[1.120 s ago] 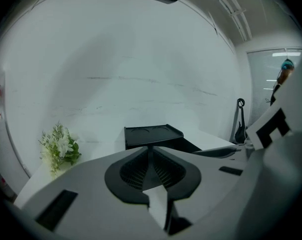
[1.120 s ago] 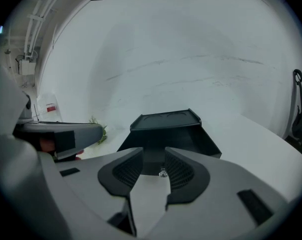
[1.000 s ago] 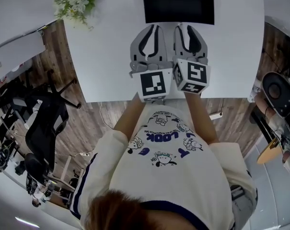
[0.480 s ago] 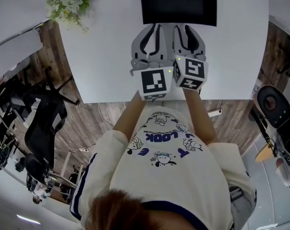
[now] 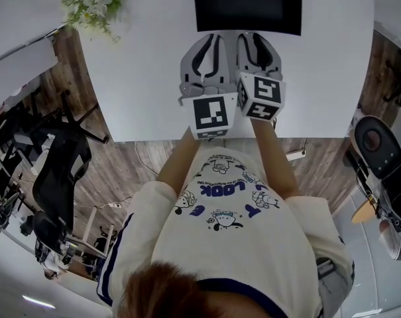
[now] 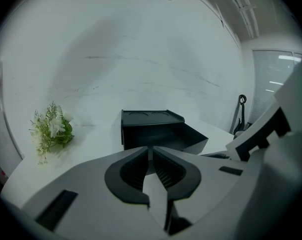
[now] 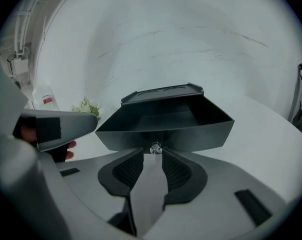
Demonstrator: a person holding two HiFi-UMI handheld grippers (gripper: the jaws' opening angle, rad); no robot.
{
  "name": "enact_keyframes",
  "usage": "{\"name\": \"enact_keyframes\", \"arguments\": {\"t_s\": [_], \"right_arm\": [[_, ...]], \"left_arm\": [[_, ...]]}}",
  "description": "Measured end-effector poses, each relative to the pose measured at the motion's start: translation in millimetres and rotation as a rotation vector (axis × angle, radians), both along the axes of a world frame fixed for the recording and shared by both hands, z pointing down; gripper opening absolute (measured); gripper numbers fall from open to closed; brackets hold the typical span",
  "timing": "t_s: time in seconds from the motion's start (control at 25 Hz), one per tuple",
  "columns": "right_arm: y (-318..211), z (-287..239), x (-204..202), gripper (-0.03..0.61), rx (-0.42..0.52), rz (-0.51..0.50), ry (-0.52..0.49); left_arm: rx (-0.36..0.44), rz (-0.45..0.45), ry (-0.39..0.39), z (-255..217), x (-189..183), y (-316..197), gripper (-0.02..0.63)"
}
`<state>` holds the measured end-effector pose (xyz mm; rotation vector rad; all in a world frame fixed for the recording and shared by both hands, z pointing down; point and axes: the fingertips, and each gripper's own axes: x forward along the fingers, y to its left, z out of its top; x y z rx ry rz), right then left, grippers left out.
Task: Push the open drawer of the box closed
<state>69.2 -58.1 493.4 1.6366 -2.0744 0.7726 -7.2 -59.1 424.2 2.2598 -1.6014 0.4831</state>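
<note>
The black box (image 5: 246,5) stands at the far side of the white table (image 5: 147,78), its drawer (image 7: 165,131) pulled out toward me. A small clear knob (image 7: 155,148) sits on the drawer front. My right gripper (image 7: 153,155) is right at that front, jaws a little apart, with the knob at the gap between the tips and no pad pressing on it. My left gripper (image 6: 151,151) hovers beside it, its tips together and empty, a short way back from the box (image 6: 151,129). In the head view the left gripper (image 5: 211,40) and right gripper (image 5: 254,37) sit side by side before the box.
A bunch of white flowers (image 5: 94,2) lies at the table's far left corner. Below the near table edge is wooden floor, with a black office chair (image 5: 61,171) at the left. A white wall rises behind the box.
The right gripper has crept slightly forward toward the drawer front. The left gripper has hardly moved.
</note>
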Motion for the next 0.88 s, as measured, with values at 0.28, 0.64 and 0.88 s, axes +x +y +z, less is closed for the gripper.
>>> {"name": "enact_keyframes", "arguments": {"t_s": [0.28, 0.64, 0.88], "right_arm": [[-2.6, 5.2, 2.8, 0.091, -0.013, 0.019, 0.012], [-2.1, 4.2, 4.6, 0.087, -0.014, 0.028, -0.002], [-6.2, 0.8, 4.1, 0.086, 0.006, 0.028, -0.009]], "left_arm": [[-0.021, -0.008, 0.0, 5.9, -3.5, 3.4, 0.037], [-0.01, -0.016, -0.004, 4.0, -4.6, 1.4, 0.037], [-0.006, -0.027, -0.008, 2.6, -10.5, -1.7, 0.037]]}}
